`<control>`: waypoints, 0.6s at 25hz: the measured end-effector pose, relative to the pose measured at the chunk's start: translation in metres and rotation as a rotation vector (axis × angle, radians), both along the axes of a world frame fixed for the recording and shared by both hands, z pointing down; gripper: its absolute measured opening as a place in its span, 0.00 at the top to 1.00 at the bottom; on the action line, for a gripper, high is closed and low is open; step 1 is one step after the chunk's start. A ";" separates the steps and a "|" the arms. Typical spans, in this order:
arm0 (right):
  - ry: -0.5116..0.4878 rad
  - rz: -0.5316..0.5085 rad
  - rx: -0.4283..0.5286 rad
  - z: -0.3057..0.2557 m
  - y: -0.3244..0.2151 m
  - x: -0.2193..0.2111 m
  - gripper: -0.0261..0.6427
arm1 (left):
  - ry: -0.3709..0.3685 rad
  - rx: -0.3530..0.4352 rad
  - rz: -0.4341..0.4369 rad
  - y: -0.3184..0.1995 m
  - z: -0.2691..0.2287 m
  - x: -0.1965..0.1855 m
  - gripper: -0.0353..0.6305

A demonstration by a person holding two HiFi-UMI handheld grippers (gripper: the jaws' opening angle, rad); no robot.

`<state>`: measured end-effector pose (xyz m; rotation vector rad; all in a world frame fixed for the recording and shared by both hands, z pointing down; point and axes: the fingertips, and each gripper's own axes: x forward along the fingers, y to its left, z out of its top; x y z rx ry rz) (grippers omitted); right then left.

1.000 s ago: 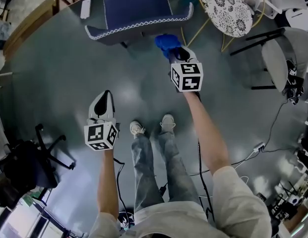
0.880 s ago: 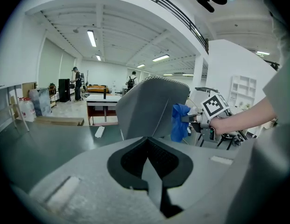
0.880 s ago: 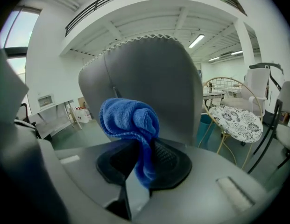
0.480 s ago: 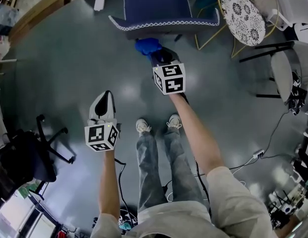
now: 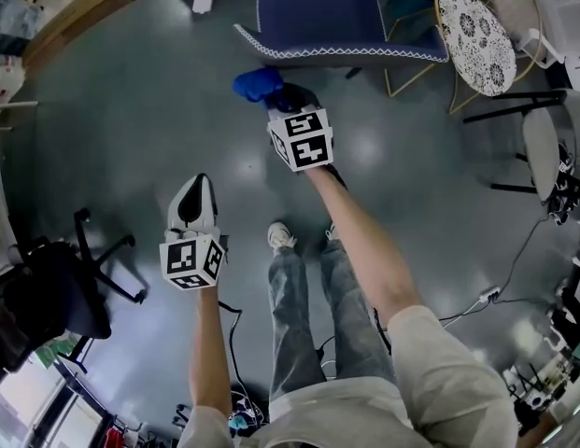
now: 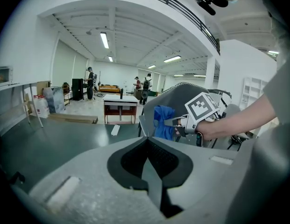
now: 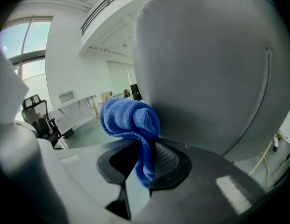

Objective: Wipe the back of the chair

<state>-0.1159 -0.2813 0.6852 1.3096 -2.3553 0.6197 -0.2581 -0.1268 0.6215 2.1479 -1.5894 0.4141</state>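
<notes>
**Blue cloth held at the chair's back**

The right tool (image 5: 275, 95) is clamped on a bunched blue cloth (image 7: 130, 120), which spills up from between its jaws. The cloth sits right by the side edge of the chair (image 7: 215, 69) back's grey shell; I can't tell whether it touches. The left tool (image 6: 147, 146) is held well apart from the chair, its jaws pressed together with nothing in them. The chair stands on the dark floor (image 5: 131, 110).
</notes>
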 end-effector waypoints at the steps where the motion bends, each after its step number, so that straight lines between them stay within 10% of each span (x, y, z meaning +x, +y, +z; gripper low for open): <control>1: 0.003 -0.006 -0.004 0.002 -0.002 -0.004 0.85 | -0.001 -0.001 -0.004 0.000 0.000 -0.003 0.94; 15: 0.053 -0.042 0.002 0.006 -0.014 0.012 0.85 | -0.010 -0.012 0.001 -0.001 0.001 -0.001 0.94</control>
